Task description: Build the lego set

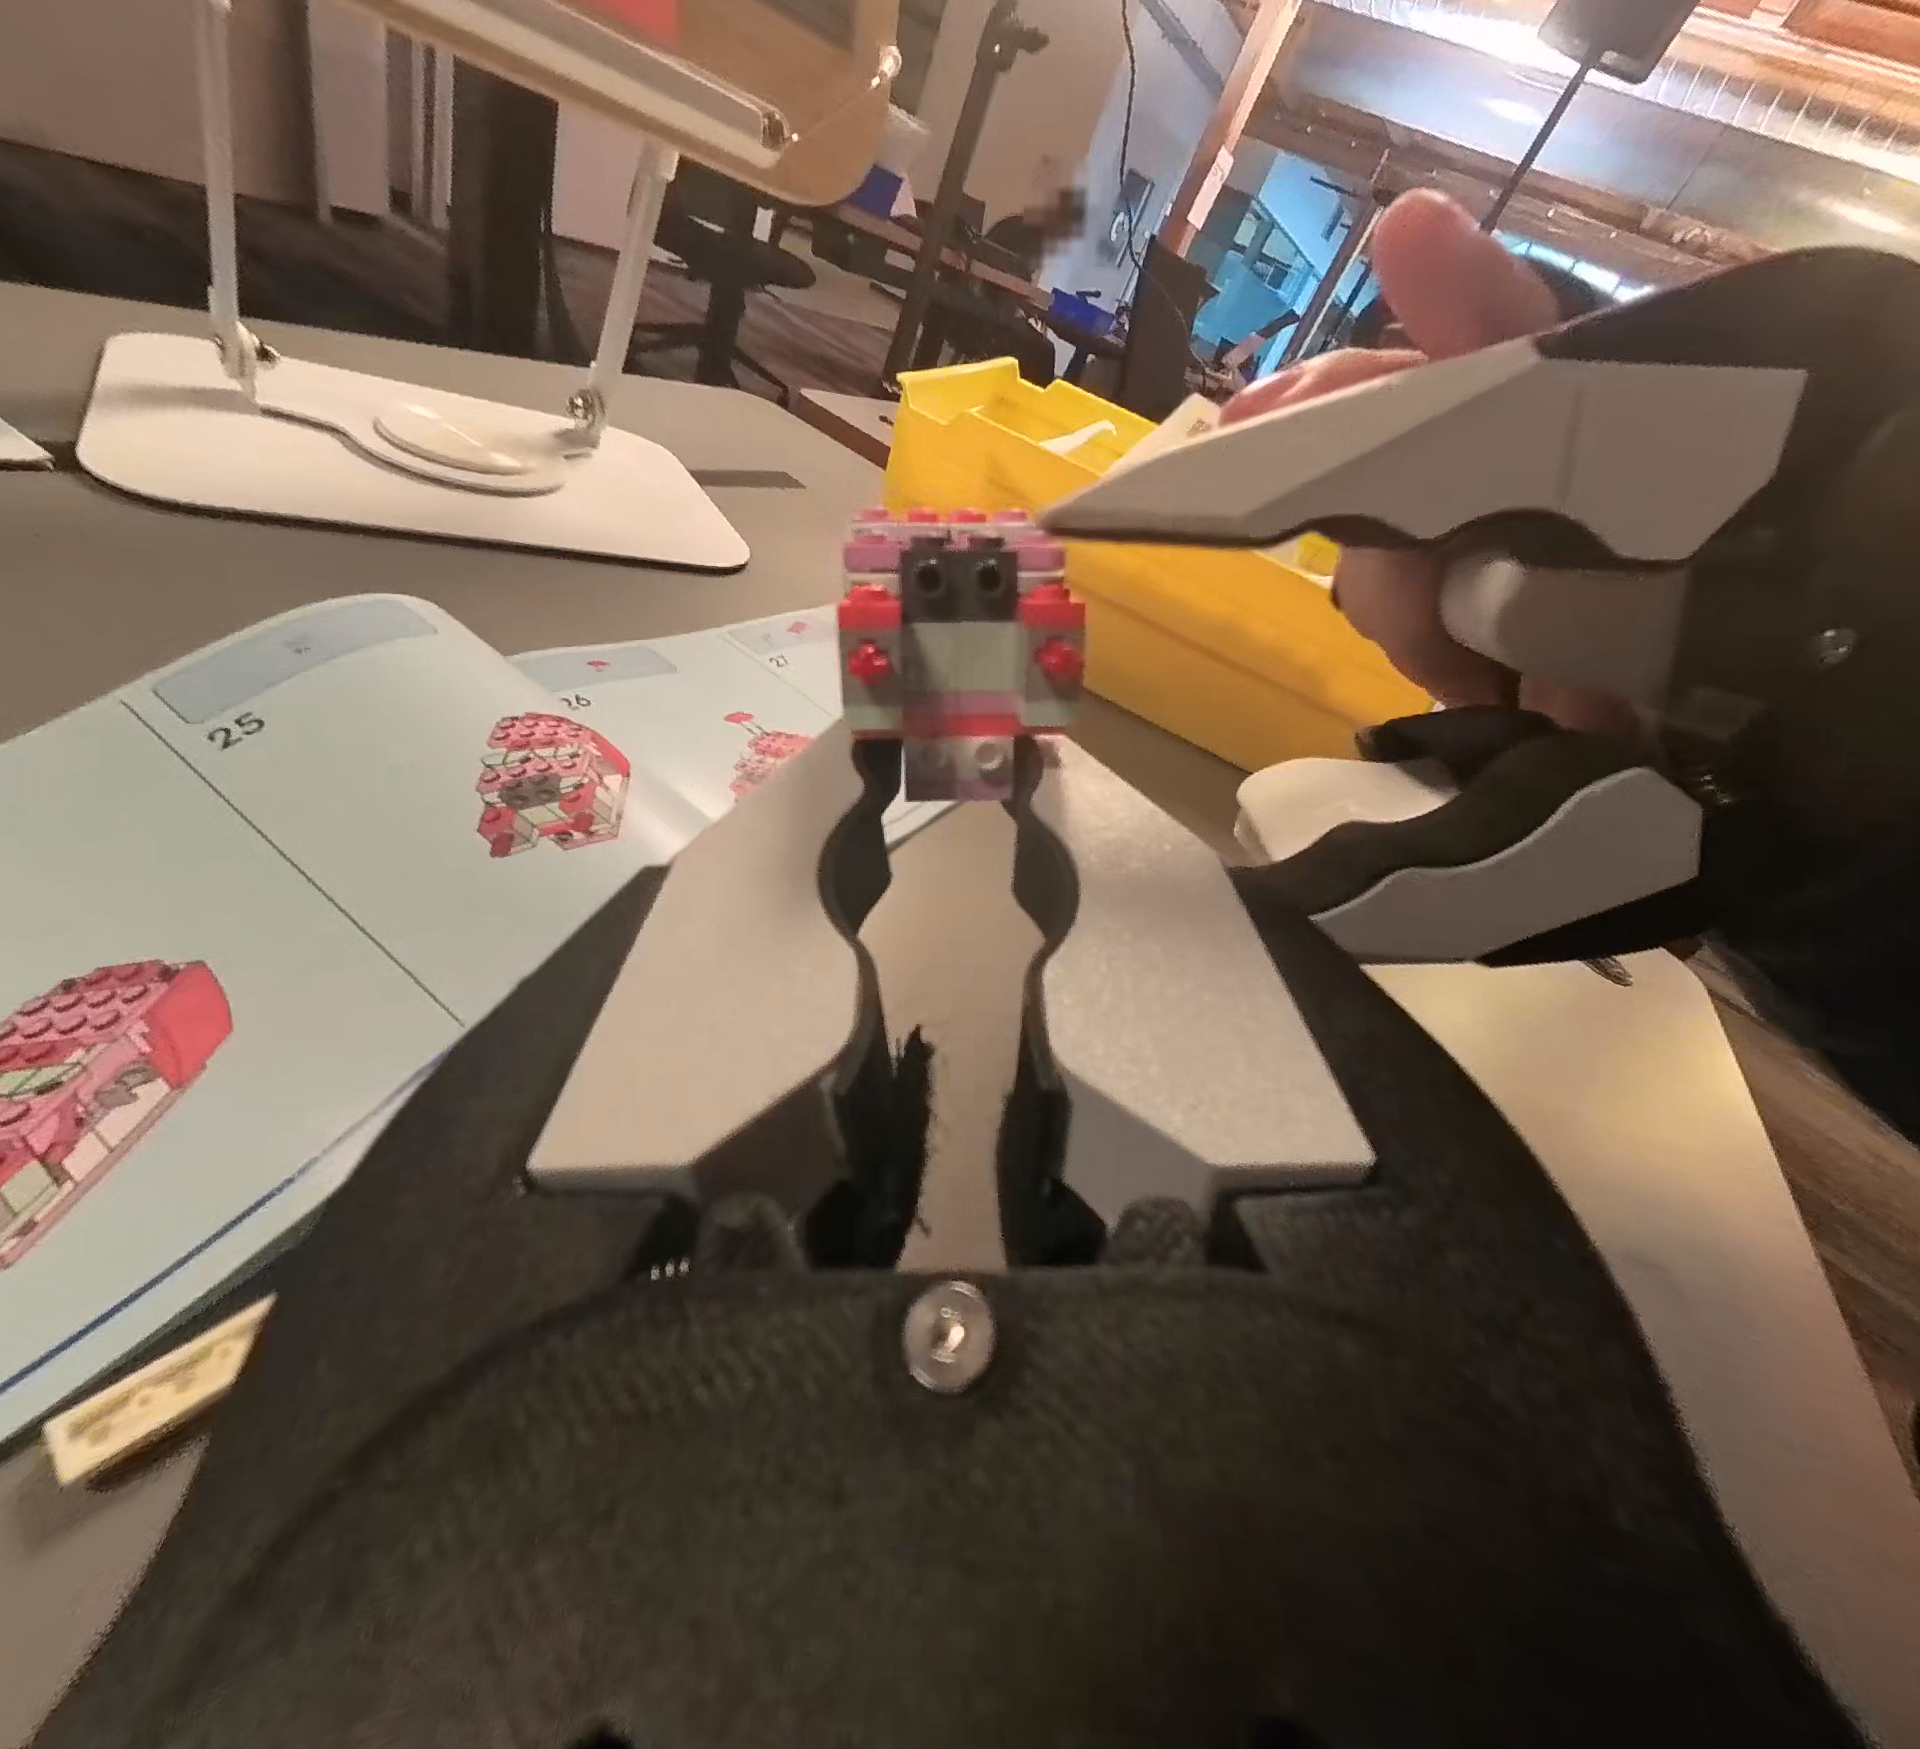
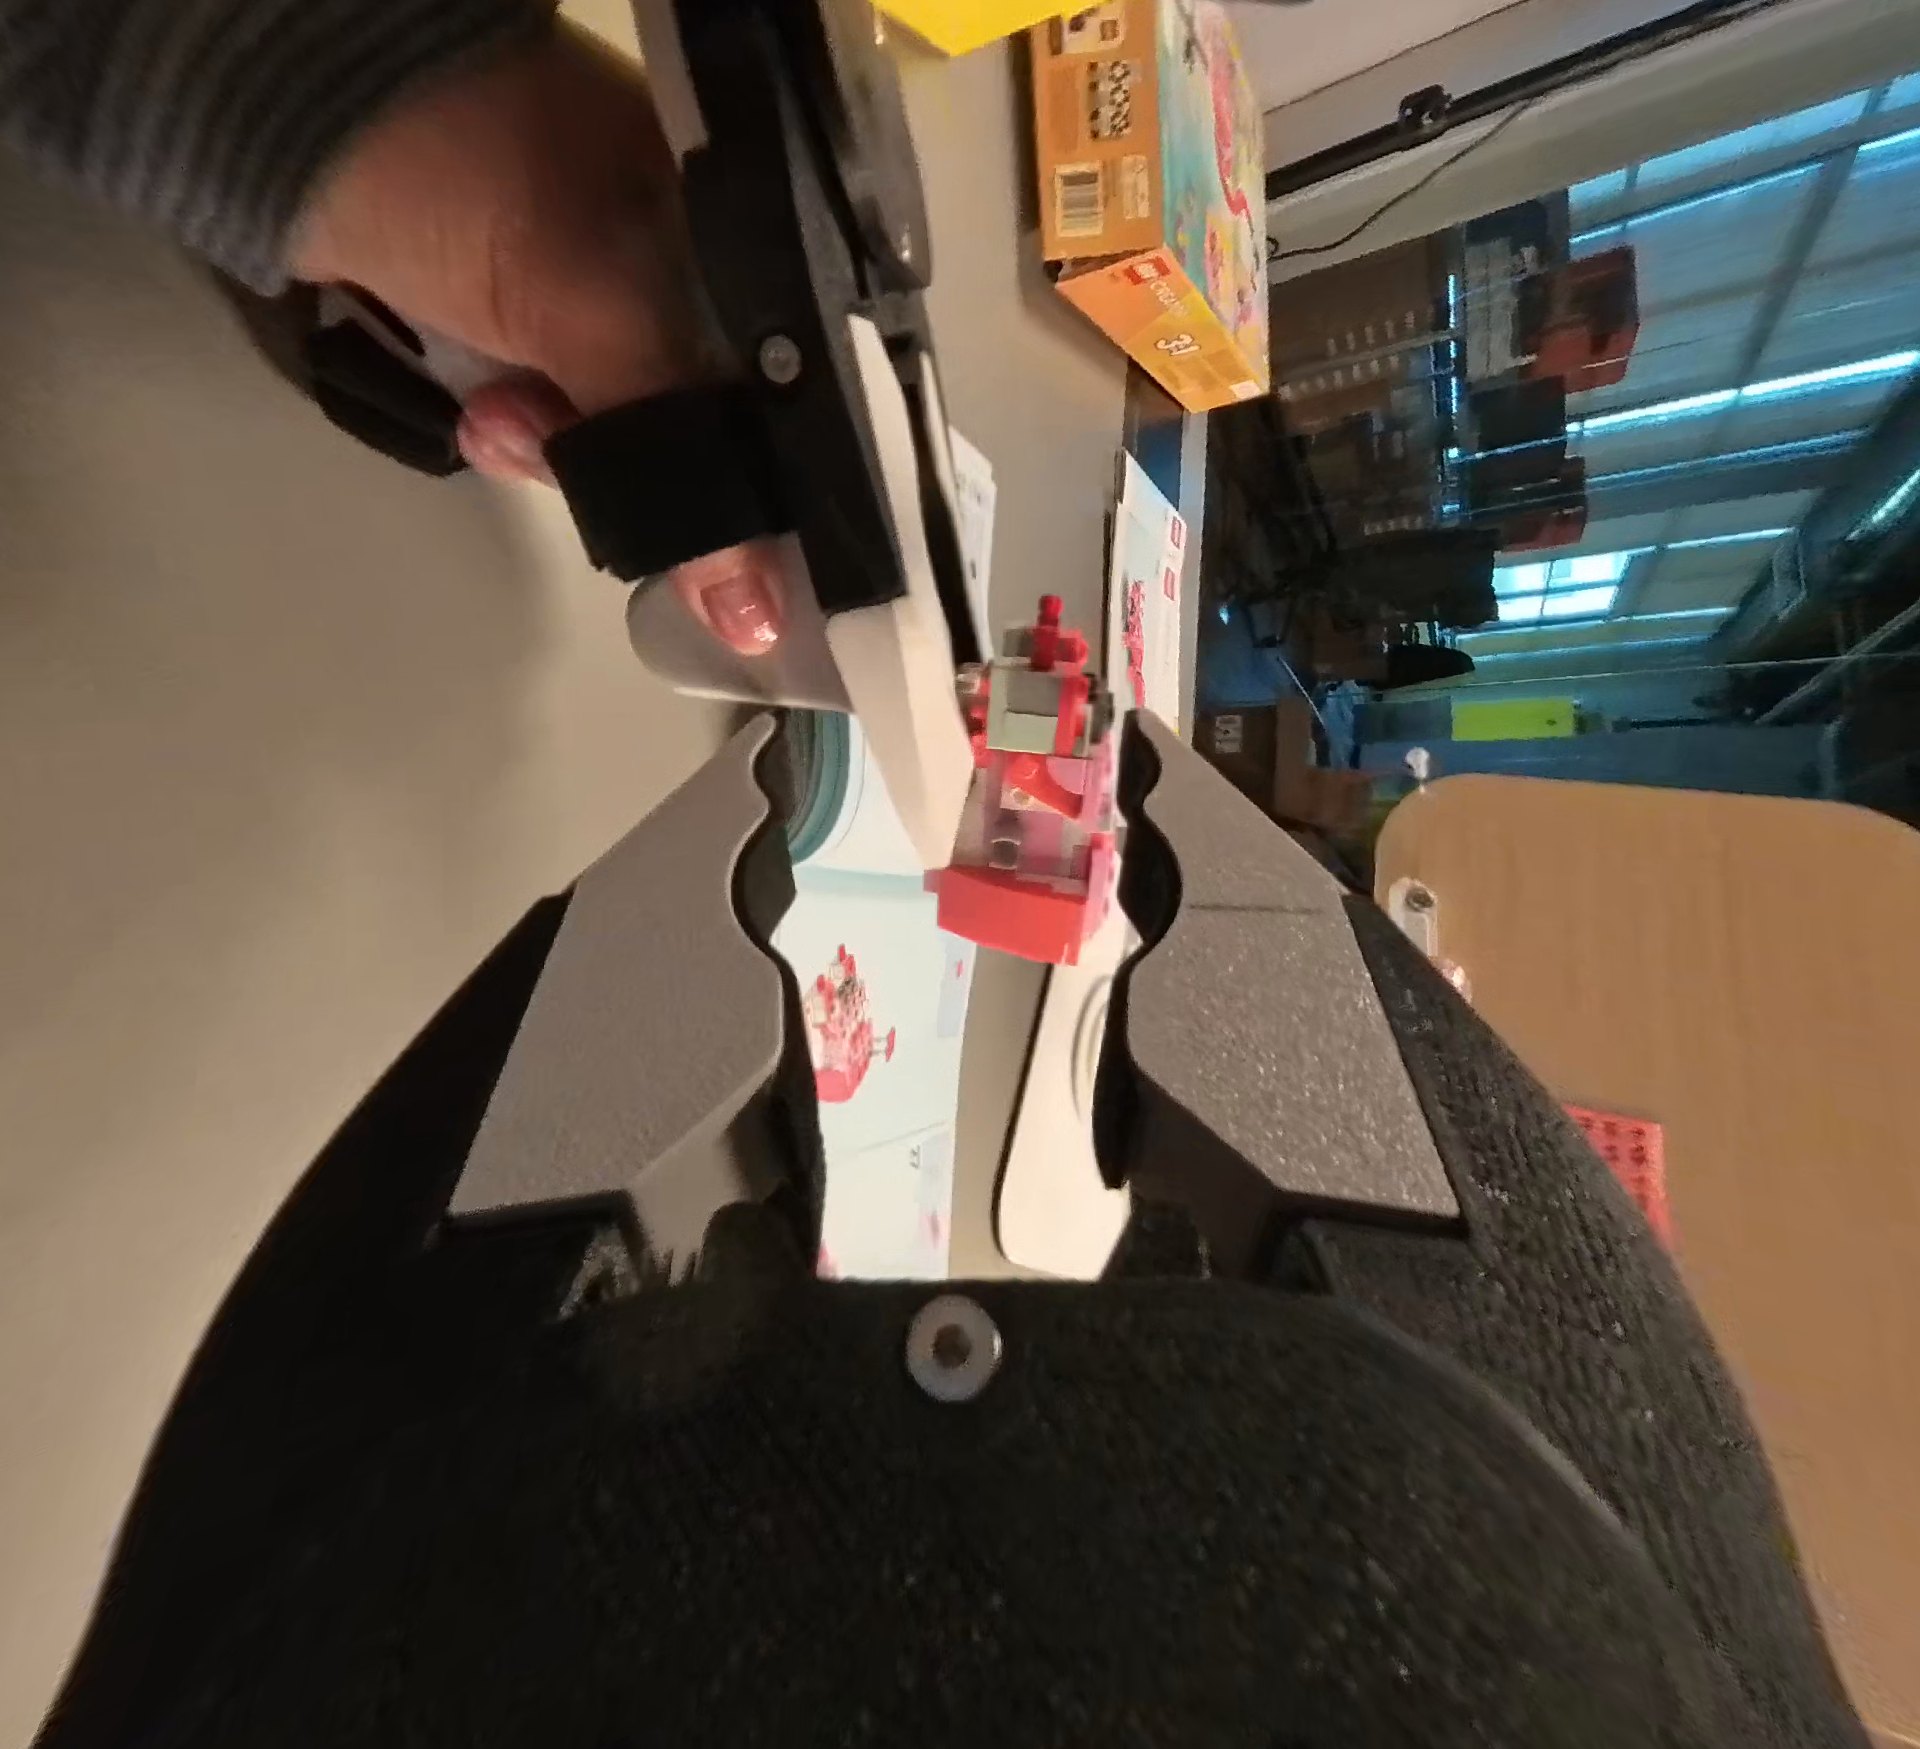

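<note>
My left gripper (image 1: pixel 958 769) is shut on the narrow lower end of a small brick model (image 1: pixel 961 639) of pink, red and grey bricks and holds it upright above the table. My right gripper (image 1: pixel 1184 723) comes in from the right, open, with its upper finger (image 1: pixel 1299 473) by the model's top. In the right wrist view the model (image 2: pixel 1039 826) sits between the wide-apart fingers of my right gripper (image 2: pixel 951 733). The right pad (image 2: pixel 1138 816) is at the model's side and the left pad is well clear. The left gripper's pale finger (image 2: pixel 914 743) presses on the model.
An open instruction booklet (image 1: pixel 312 816) lies on the grey table (image 1: pixel 156 577). A desk lamp with a white base (image 1: pixel 416 452) stands behind it. A yellow bin (image 1: pixel 1195 619) is behind the model. A toy box (image 2: pixel 1153 172) stands farther off. My two grippers' fingertips are within a few centimetres of each other.
</note>
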Action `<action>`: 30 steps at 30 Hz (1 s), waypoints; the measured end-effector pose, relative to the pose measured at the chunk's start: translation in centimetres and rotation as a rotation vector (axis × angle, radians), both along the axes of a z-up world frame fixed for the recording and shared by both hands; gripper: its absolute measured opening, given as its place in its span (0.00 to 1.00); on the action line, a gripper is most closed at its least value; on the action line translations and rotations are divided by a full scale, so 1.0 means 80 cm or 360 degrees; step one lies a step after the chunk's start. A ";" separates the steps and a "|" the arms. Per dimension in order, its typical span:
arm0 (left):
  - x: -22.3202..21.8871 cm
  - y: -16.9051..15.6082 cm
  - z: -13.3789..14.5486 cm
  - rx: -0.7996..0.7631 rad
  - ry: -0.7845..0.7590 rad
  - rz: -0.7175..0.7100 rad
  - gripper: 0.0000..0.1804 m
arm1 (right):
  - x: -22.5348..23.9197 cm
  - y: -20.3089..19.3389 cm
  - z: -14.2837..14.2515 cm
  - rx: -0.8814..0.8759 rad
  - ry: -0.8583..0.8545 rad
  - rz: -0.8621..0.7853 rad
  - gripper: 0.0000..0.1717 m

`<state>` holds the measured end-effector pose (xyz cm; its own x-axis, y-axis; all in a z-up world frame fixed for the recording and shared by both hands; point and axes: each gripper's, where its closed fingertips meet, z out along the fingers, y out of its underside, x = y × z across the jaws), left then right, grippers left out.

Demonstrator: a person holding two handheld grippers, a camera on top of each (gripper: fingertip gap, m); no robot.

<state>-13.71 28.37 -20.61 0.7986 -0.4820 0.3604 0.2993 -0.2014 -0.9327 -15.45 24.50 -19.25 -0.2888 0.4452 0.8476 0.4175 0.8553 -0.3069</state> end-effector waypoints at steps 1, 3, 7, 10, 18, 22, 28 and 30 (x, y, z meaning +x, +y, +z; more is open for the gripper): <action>0.002 0.000 -0.002 -0.0021 -0.0011 -0.0013 0.09 | 0.001 0.001 0.002 -0.0024 0.0022 0.0001 0.36; 0.004 -0.001 -0.003 -0.0046 -0.0049 -0.0046 0.09 | 0.003 0.004 0.000 -0.0025 0.0013 -0.0004 0.36; 0.011 -0.004 -0.004 -0.0090 -0.0124 -0.0133 0.09 | 0.004 0.010 -0.010 0.0078 -0.0034 0.0003 0.34; 0.014 -0.005 -0.006 -0.0120 -0.0153 -0.0170 0.09 | 0.005 0.013 -0.007 0.0144 -0.0010 0.0009 0.29; 0.018 -0.005 -0.010 -0.0168 -0.0165 -0.0185 0.09 | 0.006 0.013 -0.008 0.0217 0.0020 0.0024 0.23; 0.018 -0.005 -0.013 -0.0182 -0.0150 -0.0172 0.09 | 0.006 0.014 -0.010 0.0188 0.0014 0.0012 0.23; 0.020 -0.006 -0.014 -0.0198 -0.0150 -0.0173 0.09 | 0.008 0.014 -0.011 0.0150 0.0019 0.0006 0.23; 0.019 -0.005 -0.015 -0.0201 -0.0151 -0.0171 0.09 | 0.008 0.014 -0.012 0.0153 0.0017 0.0003 0.23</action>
